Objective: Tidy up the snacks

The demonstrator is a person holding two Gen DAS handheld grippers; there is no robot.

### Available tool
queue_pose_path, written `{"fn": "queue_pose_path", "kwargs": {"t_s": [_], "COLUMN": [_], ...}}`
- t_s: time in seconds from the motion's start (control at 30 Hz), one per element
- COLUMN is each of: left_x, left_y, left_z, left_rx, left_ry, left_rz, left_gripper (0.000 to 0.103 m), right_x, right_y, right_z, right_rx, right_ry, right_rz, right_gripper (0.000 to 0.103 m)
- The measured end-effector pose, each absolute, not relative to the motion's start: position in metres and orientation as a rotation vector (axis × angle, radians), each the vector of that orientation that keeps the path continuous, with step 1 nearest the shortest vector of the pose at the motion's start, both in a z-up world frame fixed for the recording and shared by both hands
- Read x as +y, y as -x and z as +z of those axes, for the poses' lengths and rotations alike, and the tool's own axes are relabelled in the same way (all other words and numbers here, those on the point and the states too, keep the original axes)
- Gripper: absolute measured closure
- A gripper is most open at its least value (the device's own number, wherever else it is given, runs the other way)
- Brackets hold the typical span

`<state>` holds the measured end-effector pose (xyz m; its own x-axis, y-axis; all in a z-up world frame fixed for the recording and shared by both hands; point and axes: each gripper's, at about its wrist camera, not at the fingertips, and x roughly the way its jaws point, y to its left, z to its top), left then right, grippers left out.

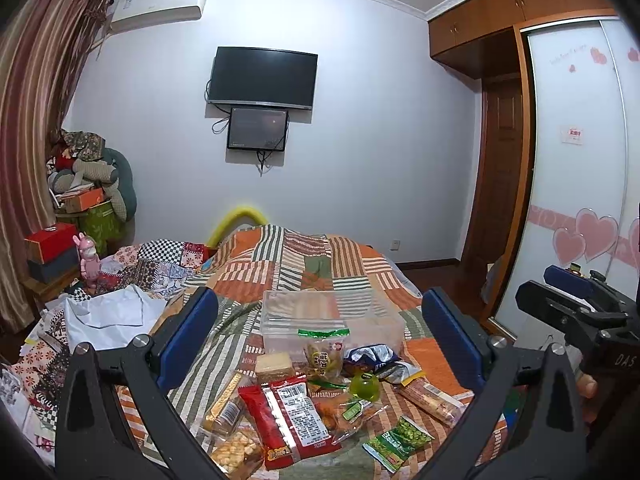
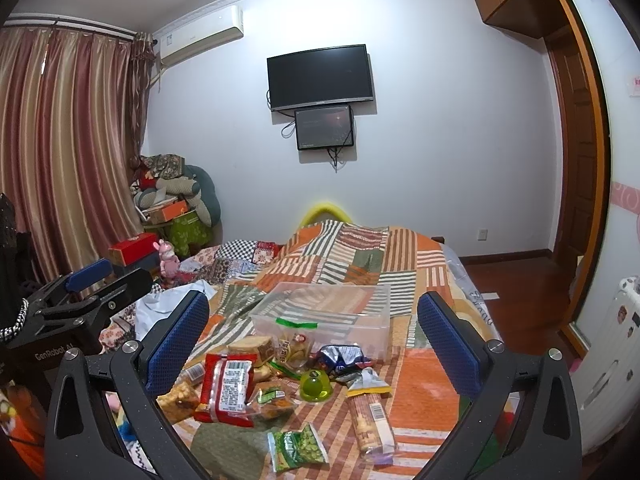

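Both grippers wide open, holding nothing: left gripper [image 1: 320, 340], right gripper [image 2: 312, 340]. Snacks [image 1: 304, 392] piled on quilt [image 1: 304, 256], just near of clear bin [image 1: 336, 316], which looks empty. Risk: slick wrappers overlap, so a pinch may grab two or slip; jelly cup [image 2: 316, 386] could roll.

The left gripper [image 1: 320, 344] hangs above the bed [image 1: 304, 264] with its blue-padded fingers [image 1: 188, 336] spread wide and nothing between them. Below lies a pile of snacks. A clear plastic box [image 1: 332, 316] stands behind the pile. A red packet [image 1: 290, 420] lies label-up at the front, a green jelly cup [image 1: 364, 386] to its right, and a green pea packet [image 1: 398, 442] nearest the lens. The right gripper [image 1: 576, 296] shows at the right edge; its finger spacing cannot be determined.
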<state>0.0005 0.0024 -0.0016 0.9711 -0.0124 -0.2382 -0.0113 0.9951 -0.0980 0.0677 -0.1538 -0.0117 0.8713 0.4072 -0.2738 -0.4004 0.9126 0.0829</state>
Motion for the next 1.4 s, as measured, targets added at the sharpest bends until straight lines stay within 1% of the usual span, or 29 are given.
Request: {"fn": "queue_pose_path", "kwargs": {"t_s": [1.4], "left_x": [-0.0017], "left_y": [0.0045], "left_z": [0.0004], "left_rx": [0.229], "left_ry": [0.083], "left_rz": [-0.011], "left_gripper": [0.000], "right_x": [-0.1547], "right_y": [-0.0647], "right_z": [-0.0091], "right_rx": [0.278], "right_ry": [-0.026], "right_rz": [0.426], "right_gripper": [0.000]}}
